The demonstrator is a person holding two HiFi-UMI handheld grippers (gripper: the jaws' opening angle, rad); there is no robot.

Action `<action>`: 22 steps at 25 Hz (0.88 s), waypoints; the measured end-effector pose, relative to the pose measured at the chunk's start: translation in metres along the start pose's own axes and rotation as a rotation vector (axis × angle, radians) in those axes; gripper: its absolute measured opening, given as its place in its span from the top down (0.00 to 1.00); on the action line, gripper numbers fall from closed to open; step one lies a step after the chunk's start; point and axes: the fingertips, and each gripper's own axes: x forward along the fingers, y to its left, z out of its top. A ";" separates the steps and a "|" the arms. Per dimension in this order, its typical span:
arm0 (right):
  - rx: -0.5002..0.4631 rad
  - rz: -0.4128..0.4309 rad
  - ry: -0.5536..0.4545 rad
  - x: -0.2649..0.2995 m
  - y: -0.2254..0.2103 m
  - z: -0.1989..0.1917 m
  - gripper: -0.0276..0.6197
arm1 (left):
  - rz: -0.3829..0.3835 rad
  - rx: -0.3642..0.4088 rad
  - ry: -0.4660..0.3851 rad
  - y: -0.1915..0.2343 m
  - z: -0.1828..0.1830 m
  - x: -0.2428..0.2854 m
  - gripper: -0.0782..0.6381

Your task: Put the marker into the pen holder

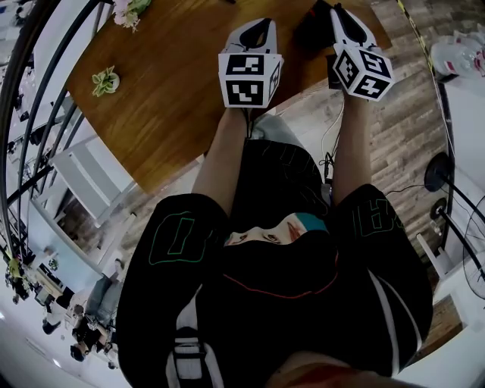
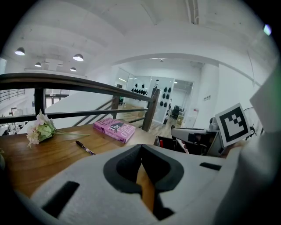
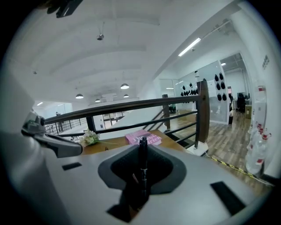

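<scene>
Wooden table (image 1: 167, 98) beside a railing (image 3: 131, 107). Right gripper (image 3: 142, 149) clamps an upright marker (image 3: 143, 165); left gripper (image 2: 141, 149) closed, empty. If the marker tilts, it could snag the holder (image 2: 164, 144) at the table's right edge.

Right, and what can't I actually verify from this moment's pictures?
Pen holder: in the head view only a dark shape partly behind the right gripper, cut off by the top edge; unconfirmed.
Marker on the table: left gripper view, too small to tell whether capped.
Black pen-like thing in the right gripper's shut jaws: lower end hidden inside the gripper.
Pink book: title blurred.
</scene>
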 end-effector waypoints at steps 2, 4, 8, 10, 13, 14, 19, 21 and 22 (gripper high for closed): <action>-0.034 -0.008 0.035 0.001 0.001 -0.008 0.85 | 0.001 -0.001 0.003 0.000 -0.001 0.000 0.88; -0.082 -0.014 0.075 0.002 0.003 -0.017 0.85 | 0.003 -0.005 0.007 0.001 -0.003 -0.001 0.88; -0.125 -0.030 0.113 0.003 0.003 -0.026 0.85 | 0.002 -0.009 0.009 0.002 -0.005 -0.002 0.88; -0.128 -0.028 0.131 0.005 0.002 -0.029 0.84 | 0.006 -0.012 0.010 0.005 -0.006 -0.003 0.88; -0.122 -0.033 0.142 0.003 0.001 -0.032 0.82 | 0.015 -0.024 0.012 0.010 -0.009 -0.006 0.88; -0.123 -0.042 0.140 0.002 0.001 -0.031 0.82 | 0.019 -0.028 0.012 0.012 -0.010 -0.007 0.88; -0.138 -0.063 0.095 -0.003 0.006 -0.016 0.84 | 0.043 -0.056 0.010 0.025 -0.013 -0.012 0.88; -0.151 -0.052 0.073 -0.002 0.012 -0.007 0.87 | 0.055 -0.067 0.005 0.031 -0.013 -0.014 0.88; -0.155 -0.045 0.064 0.000 0.015 -0.003 0.89 | 0.061 -0.073 0.002 0.034 -0.012 -0.015 0.88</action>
